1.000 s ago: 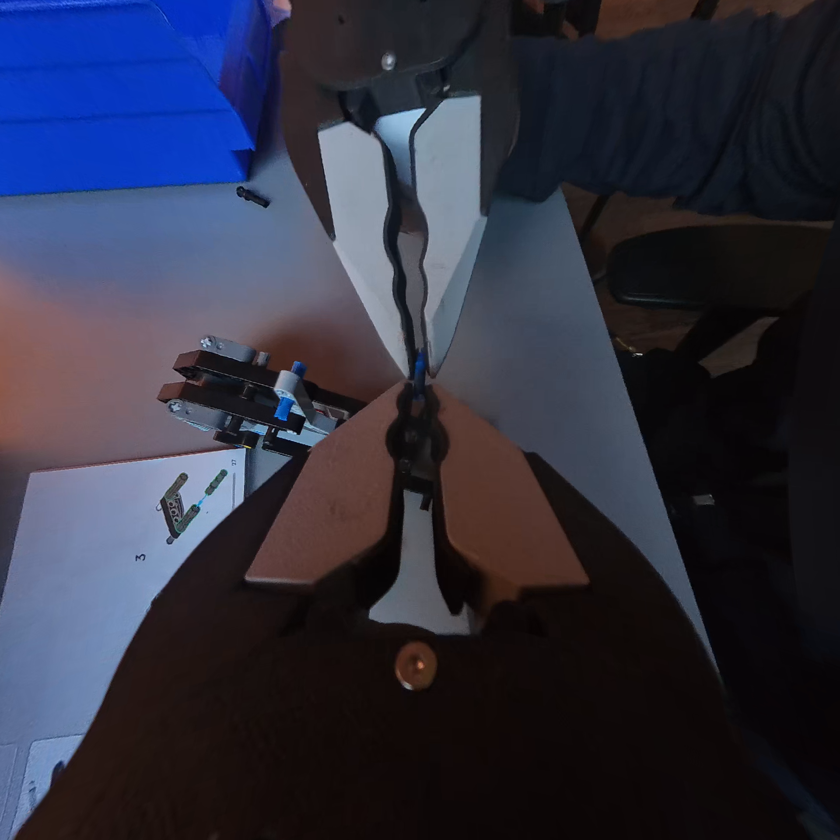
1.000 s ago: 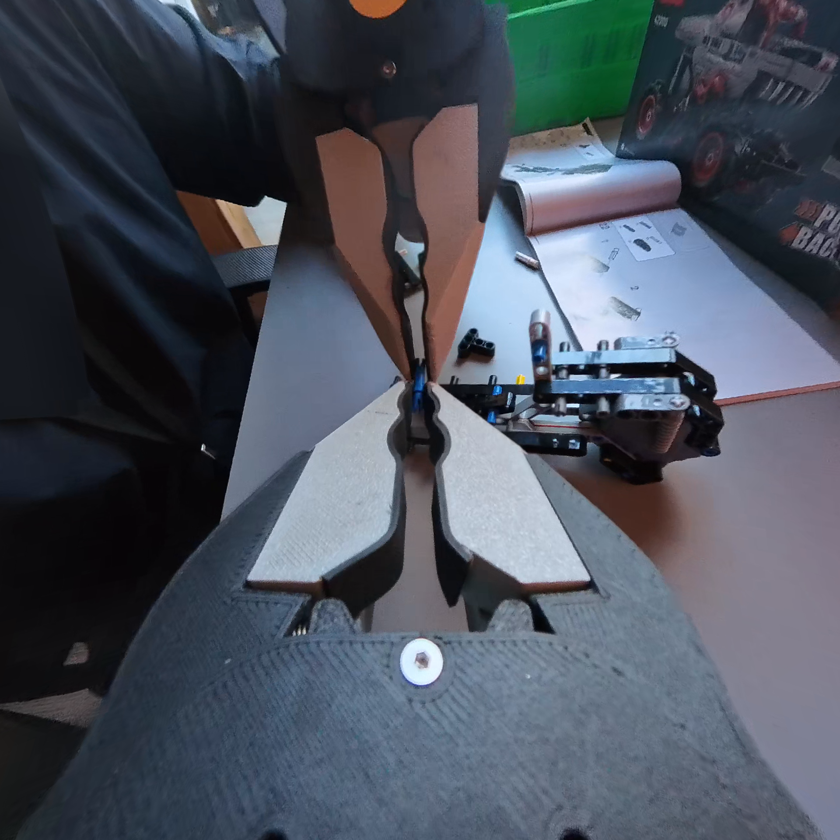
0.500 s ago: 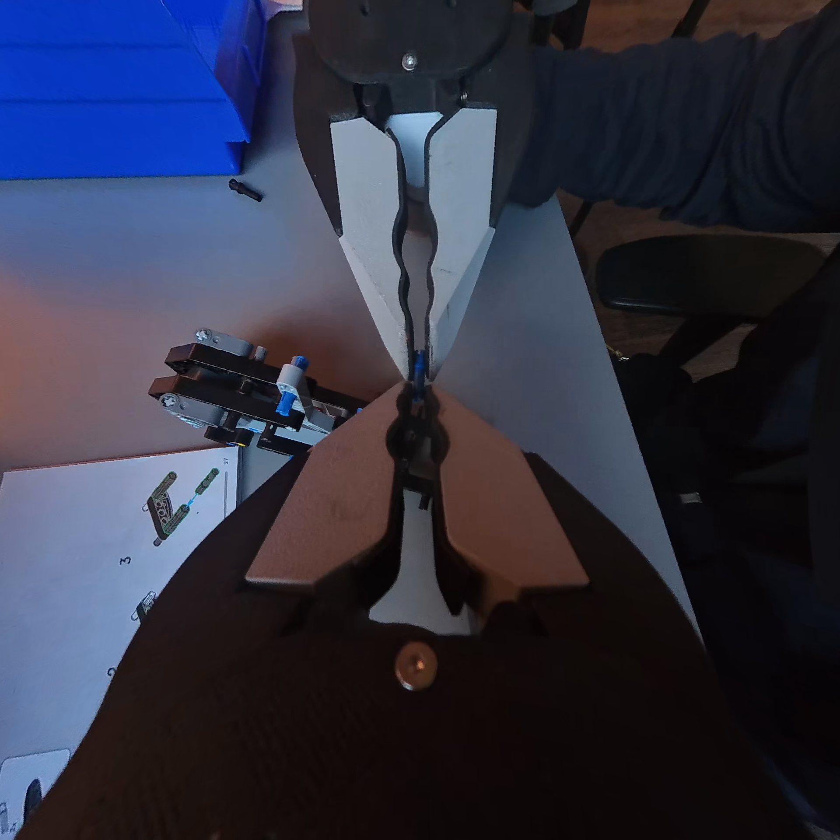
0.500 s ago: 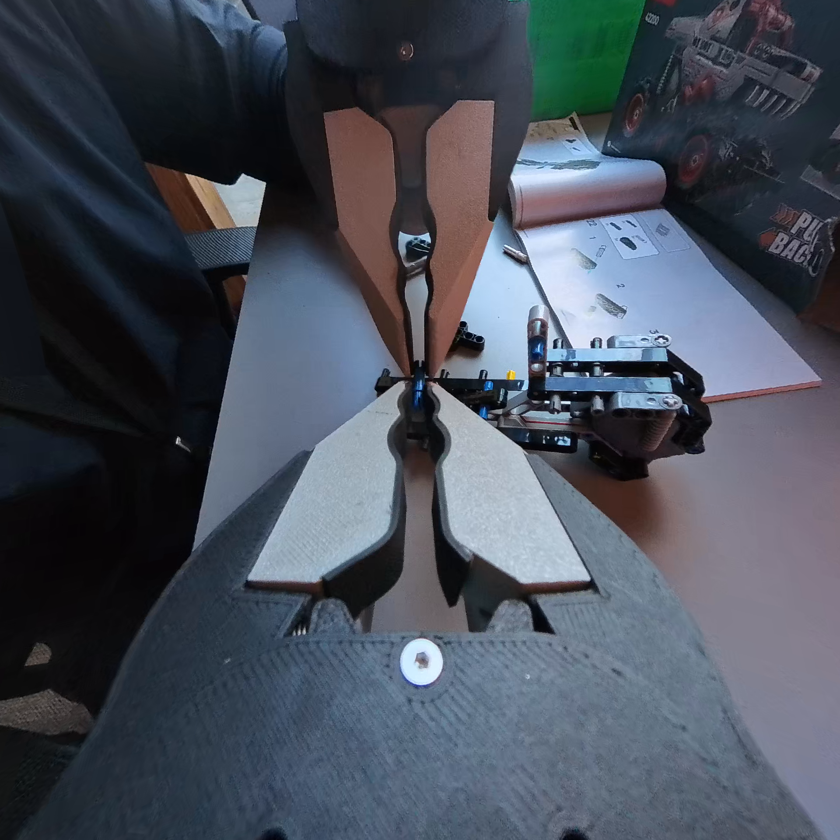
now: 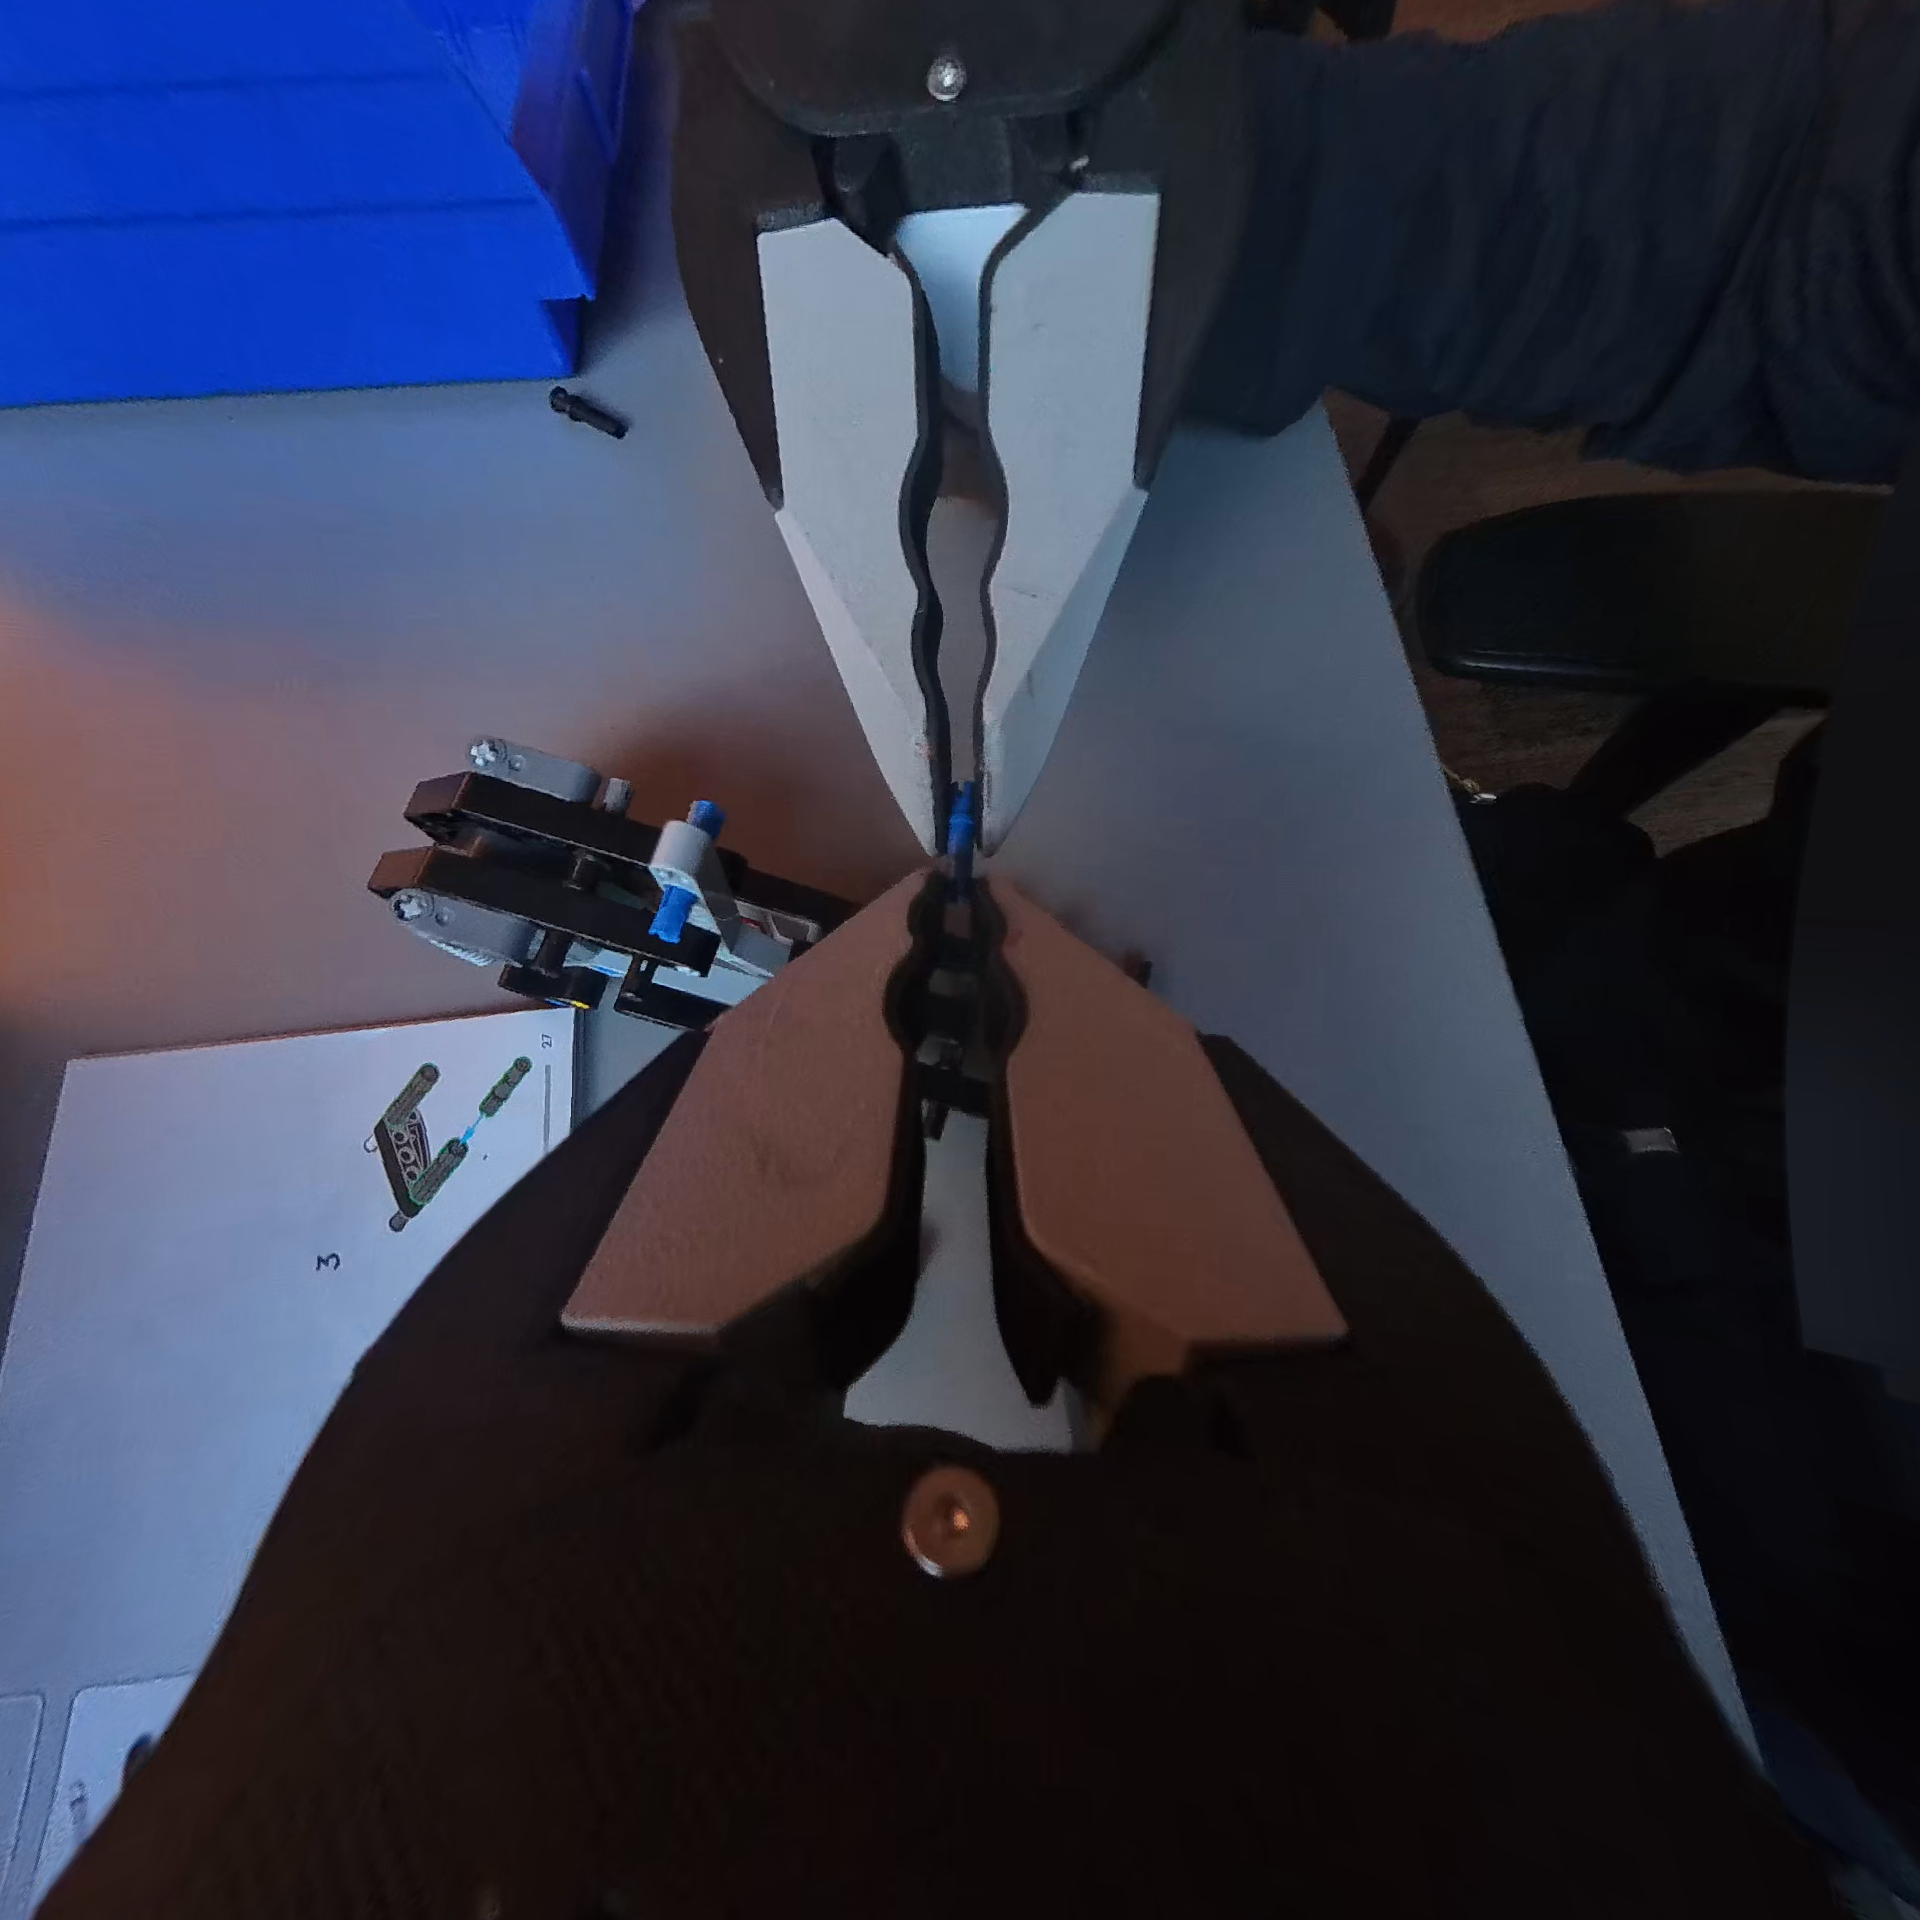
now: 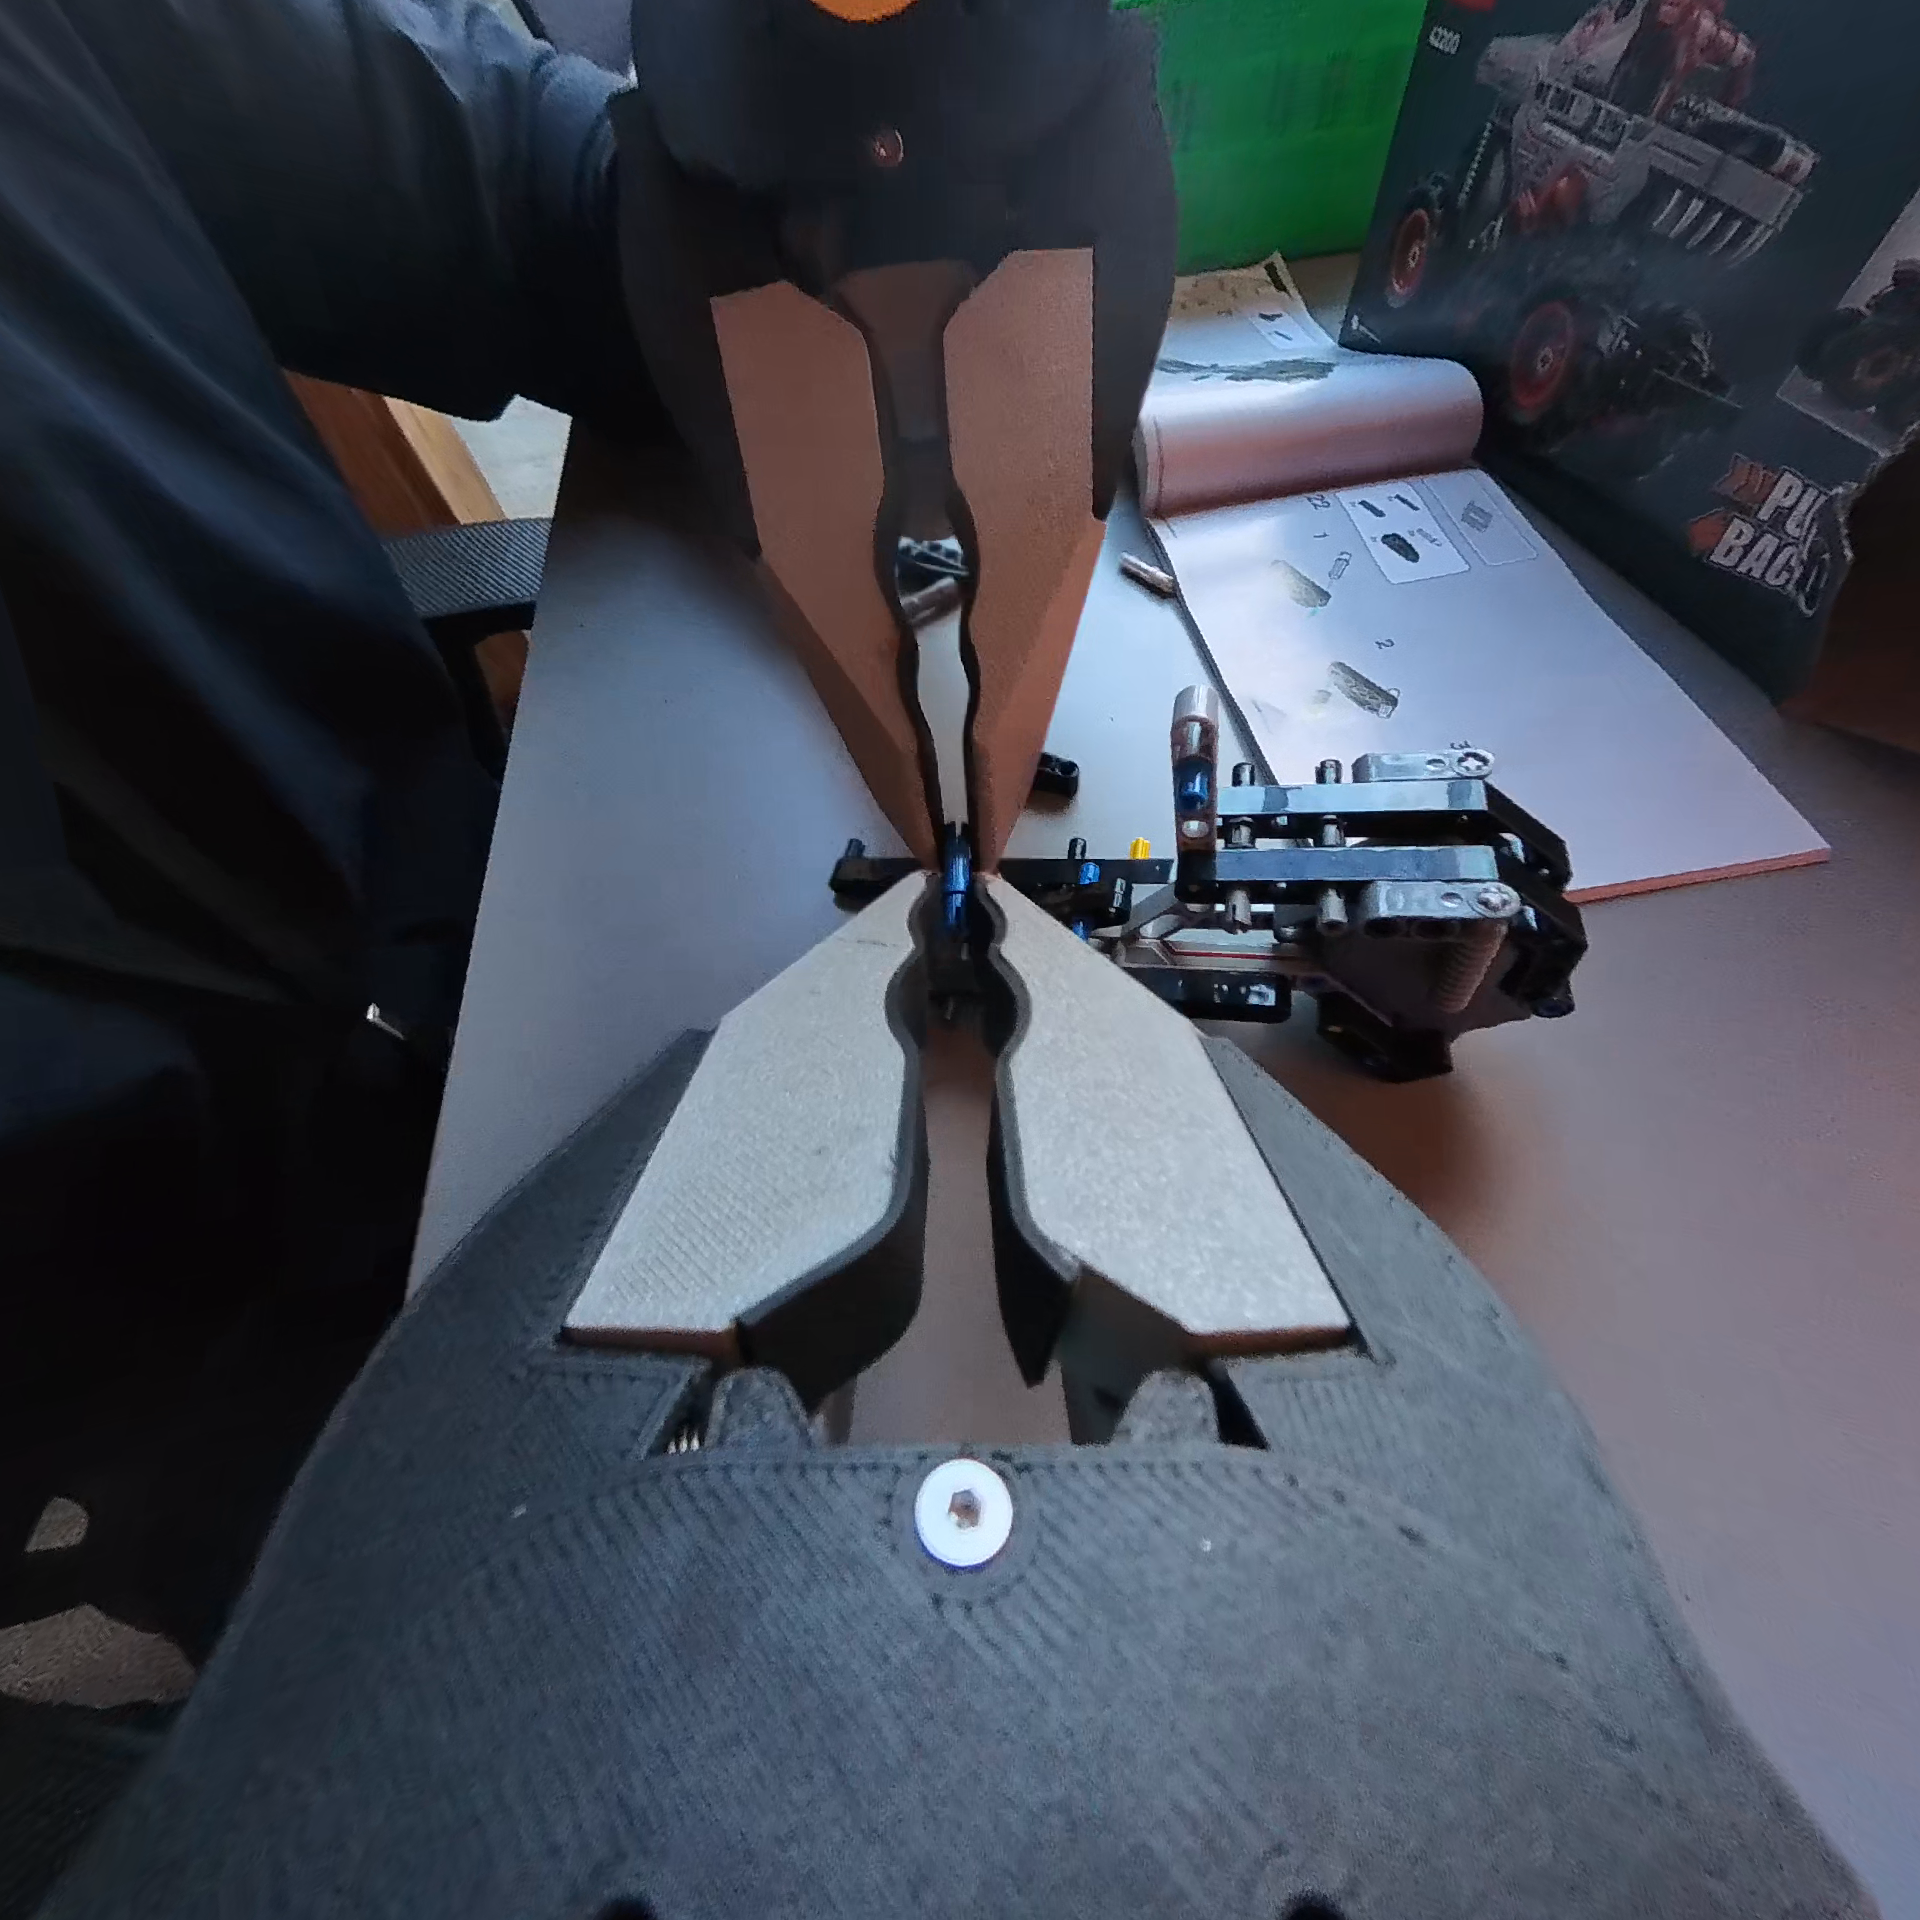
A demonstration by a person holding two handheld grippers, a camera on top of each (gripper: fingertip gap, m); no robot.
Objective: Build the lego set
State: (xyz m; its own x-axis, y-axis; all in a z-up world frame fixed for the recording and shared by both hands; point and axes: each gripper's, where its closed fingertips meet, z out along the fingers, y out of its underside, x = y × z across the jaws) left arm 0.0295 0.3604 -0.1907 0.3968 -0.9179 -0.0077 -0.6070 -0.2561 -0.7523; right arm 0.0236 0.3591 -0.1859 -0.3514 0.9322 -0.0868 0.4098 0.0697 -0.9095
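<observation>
My left gripper (image 5: pixel 956 883), with brown fingers, is shut on a black beam (image 5: pixel 943 1003) and holds it above the table. My right gripper (image 6: pixel 956 883), with grey fingers, is shut on a small blue pin (image 6: pixel 951 894). The two grippers meet tip to tip, and the blue pin (image 5: pixel 961 826) touches the beam (image 6: pixel 1039 871), which lies crosswise between them. The right gripper (image 5: pixel 961 836) comes in from the top of the left wrist view, and the left gripper (image 6: pixel 956 831) from the top of the right wrist view. The partly built black and grey lego assembly (image 5: pixel 582 883) (image 6: pixel 1403 904) lies on the table beside them.
An open instruction booklet (image 5: pixel 260 1247) (image 6: pixel 1455 644) lies by the assembly. A blue bin (image 5: pixel 260 187), a green bin (image 6: pixel 1278 104) and the set's box (image 6: pixel 1662 260) stand at the back. A loose black pin (image 5: pixel 587 410) and a small black piece (image 6: pixel 1055 774) lie on the table. The table edge (image 5: pixel 1455 935) is close. My left and right fingertips are right by each other.
Both grippers stay shut and tip to tip. They have shifted and tilted slightly together above the table; the assembly has not moved.
</observation>
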